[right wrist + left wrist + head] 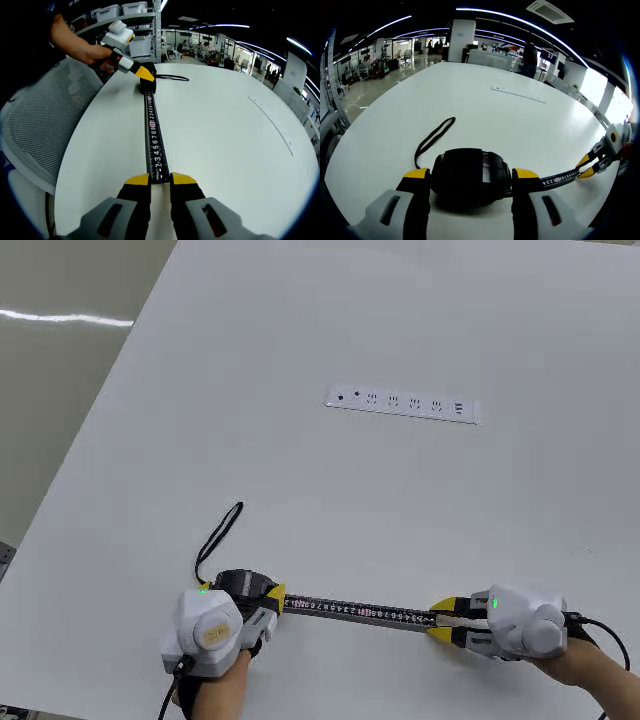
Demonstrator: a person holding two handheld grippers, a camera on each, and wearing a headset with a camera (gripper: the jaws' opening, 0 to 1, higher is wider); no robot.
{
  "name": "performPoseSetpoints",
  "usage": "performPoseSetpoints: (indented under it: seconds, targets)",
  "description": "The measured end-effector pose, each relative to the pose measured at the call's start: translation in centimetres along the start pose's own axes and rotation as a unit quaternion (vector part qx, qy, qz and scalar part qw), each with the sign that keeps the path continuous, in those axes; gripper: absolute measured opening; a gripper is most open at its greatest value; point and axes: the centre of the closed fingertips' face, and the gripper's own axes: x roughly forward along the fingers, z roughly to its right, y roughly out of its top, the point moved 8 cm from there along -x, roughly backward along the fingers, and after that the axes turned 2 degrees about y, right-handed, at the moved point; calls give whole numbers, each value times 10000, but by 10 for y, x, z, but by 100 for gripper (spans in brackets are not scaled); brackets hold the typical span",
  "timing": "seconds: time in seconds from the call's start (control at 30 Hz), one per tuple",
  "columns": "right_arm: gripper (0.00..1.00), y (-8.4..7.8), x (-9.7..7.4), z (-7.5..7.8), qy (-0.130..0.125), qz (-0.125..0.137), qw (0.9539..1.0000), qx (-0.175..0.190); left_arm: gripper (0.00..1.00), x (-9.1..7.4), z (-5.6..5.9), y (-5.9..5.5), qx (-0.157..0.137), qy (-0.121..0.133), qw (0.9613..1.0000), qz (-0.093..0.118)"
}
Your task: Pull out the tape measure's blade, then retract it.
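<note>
Black tape measure case (240, 587) rests on the white table (400, 500), clamped between the jaws of the left gripper (470, 176). We judge the pull-out done: the blade (152, 130) lies extended, with the right gripper (160, 179) pinching its tip. Retraction is not yet done.

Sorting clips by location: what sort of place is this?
Probably an open-plan lab or office: a large white table with a power strip, shelved storage bins, long ceiling light strips.
</note>
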Motion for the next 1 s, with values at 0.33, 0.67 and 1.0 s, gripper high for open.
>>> performPoseSetpoints:
  seconds: [0.33,0.67,1.0]
  targets:
    - [12,2,-1,-1,-16,6,10000,7,65,2,2,0,20,169,9998,-42]
    - [12,0,-1,-1,-16,7,10000,36,64,2,2,1,6,211,9997,-84]
    - [12,1,-1,-1,-24,10,10000,38,63,3,2,1,40,213,9997,-123]
